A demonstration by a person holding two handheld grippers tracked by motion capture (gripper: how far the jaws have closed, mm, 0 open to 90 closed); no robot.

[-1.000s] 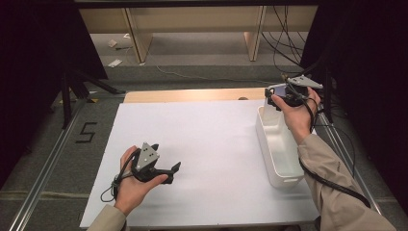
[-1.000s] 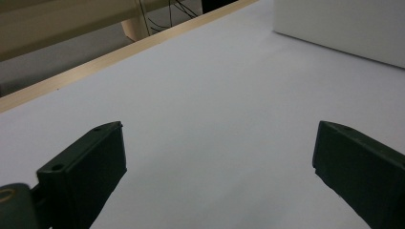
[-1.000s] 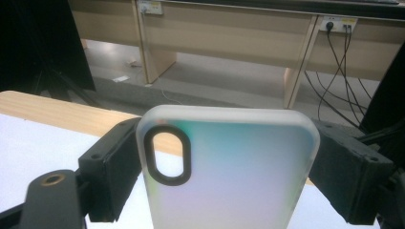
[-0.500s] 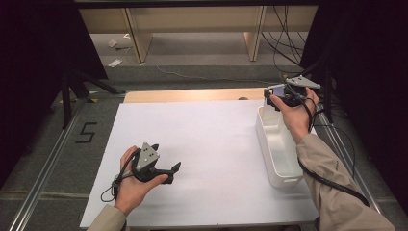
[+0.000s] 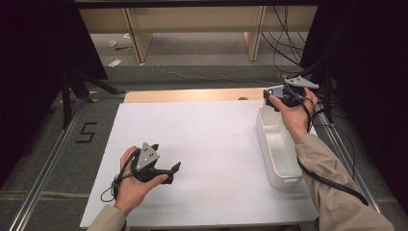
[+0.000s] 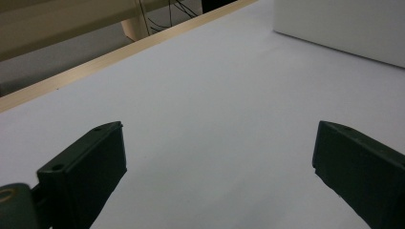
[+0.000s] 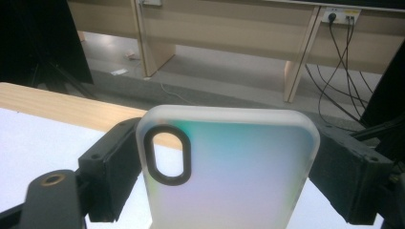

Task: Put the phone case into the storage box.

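Right tongs pinch a translucent phone case above the white bin at the surface's far right edge; left tongs, spread, rest near its front left corner.

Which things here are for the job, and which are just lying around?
For the job:
- phone case, clamped in the right gripper
- white tub below it
- left gripper, open over the white sheet

Just lying about:
- paper scraps on the floor
- cables
- number 5 mark
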